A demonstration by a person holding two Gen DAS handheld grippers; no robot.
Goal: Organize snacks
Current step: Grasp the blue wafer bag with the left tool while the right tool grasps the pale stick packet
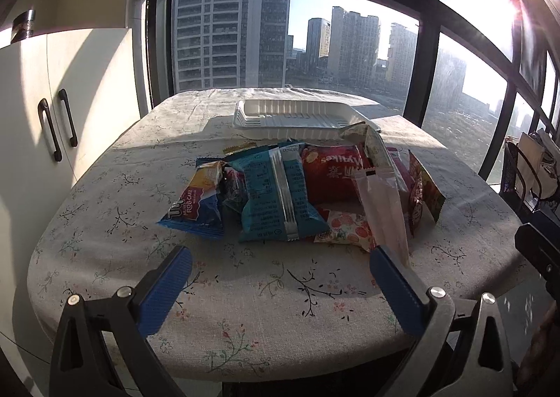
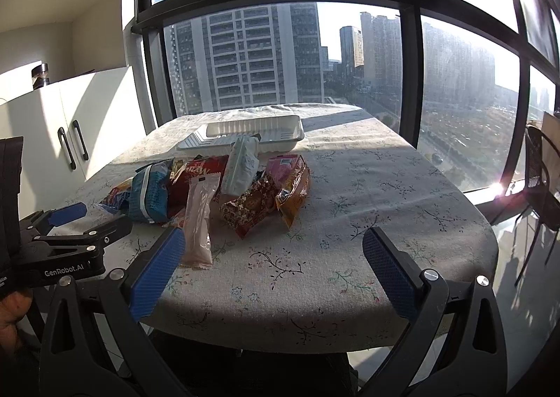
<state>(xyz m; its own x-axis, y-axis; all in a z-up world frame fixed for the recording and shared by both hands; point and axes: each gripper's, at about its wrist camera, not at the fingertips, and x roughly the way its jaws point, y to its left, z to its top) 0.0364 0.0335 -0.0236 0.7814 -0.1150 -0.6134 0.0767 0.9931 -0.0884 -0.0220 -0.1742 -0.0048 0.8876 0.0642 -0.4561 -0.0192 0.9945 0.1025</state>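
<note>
A heap of snack packets lies mid-table: a teal packet (image 1: 280,197), a blue roll-cake packet (image 1: 197,206), a red chips bag (image 1: 332,176), a pale pink long sachet (image 1: 383,211) and a fruit-print packet (image 1: 344,227). The right wrist view adds a brown patterned packet (image 2: 250,206) and an orange packet (image 2: 294,192). A white plastic tray (image 1: 297,117) sits behind the heap. My left gripper (image 1: 280,266) is open just short of the heap, with nothing between its fingers. My right gripper (image 2: 271,246) is open over bare cloth, right of the pink sachet (image 2: 199,222).
The table (image 2: 385,187) wears a floral cloth and stands against a large window. A white cabinet (image 1: 52,99) with dark handles is at the left. A dark metal chair (image 2: 539,180) stands at the right. A hand shows at the right wrist view's lower left.
</note>
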